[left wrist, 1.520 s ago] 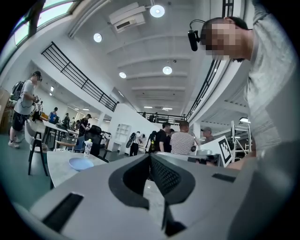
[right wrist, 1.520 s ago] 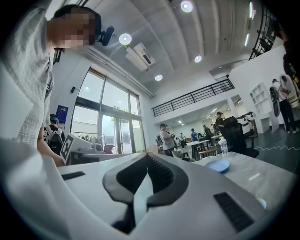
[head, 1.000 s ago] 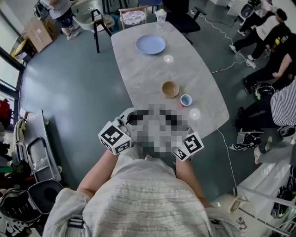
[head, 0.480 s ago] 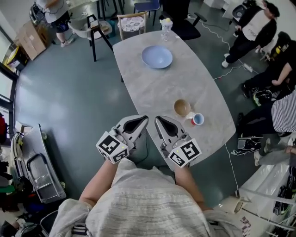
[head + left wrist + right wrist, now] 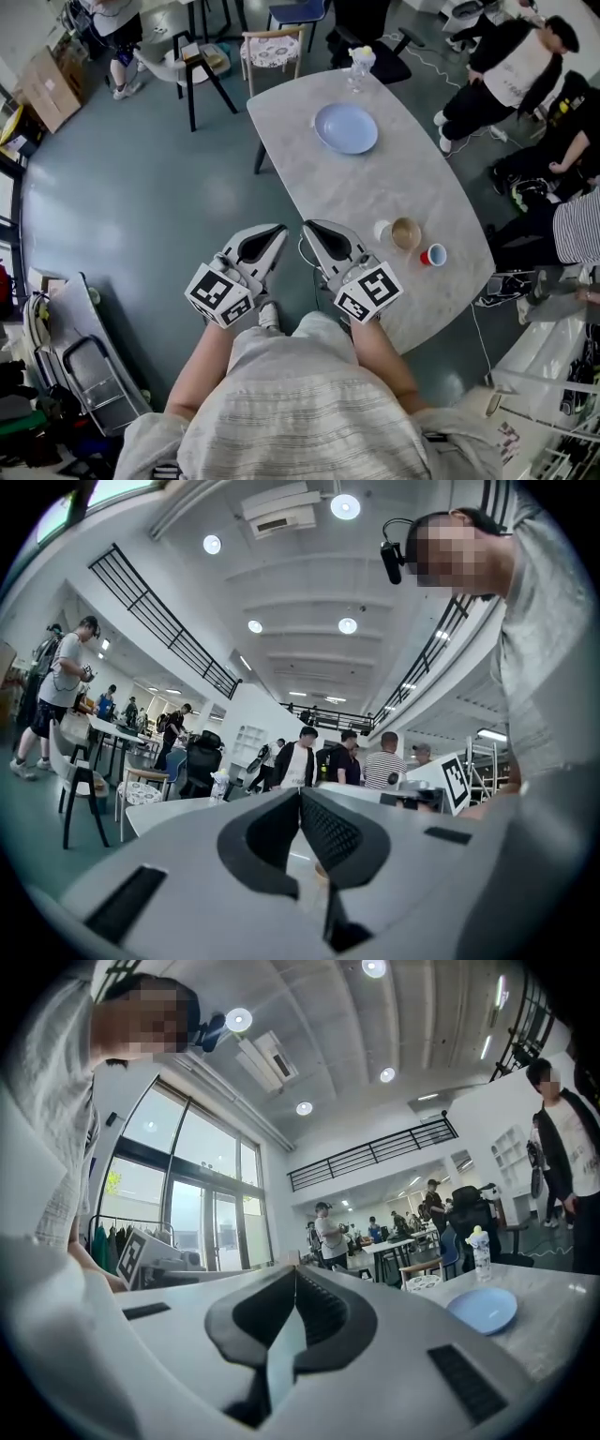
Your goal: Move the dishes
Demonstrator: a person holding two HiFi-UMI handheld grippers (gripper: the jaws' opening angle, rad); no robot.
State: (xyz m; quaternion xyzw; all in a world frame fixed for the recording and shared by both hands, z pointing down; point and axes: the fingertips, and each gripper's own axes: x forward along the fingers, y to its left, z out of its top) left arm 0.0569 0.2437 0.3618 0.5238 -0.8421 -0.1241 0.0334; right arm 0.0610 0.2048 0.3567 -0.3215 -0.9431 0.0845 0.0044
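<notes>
Two pairs of tongs hover side by side just in front of your chest, pointing level. The left tongs (image 5: 278, 231) have their jaws pressed together with nothing between them, and the right tongs (image 5: 309, 228) are closed and empty too. Neither touches any dish.

Just beyond the right tongs begins the pale marbled oval worktop (image 5: 375, 183). On its near right part stand a tan wooden bowl (image 5: 406, 232) and, just beside it, a small red-rimmed cup (image 5: 433, 254) close to the worktop's edge. Well apart from them, at the far end, lies a round pale-blue plate (image 5: 346, 127), with a clear bottle with a yellow cap (image 5: 357, 60) behind it.

Your main risk is probably reaching in with closed jaws: they would push the bowl instead of taking it, and the bowl could knock the cup off the edge. Open up before you close the gap. The plate lies flat, so you may struggle to catch its rim. Seated people (image 5: 562, 141) crowd the right side, so mind a wide swing there.
</notes>
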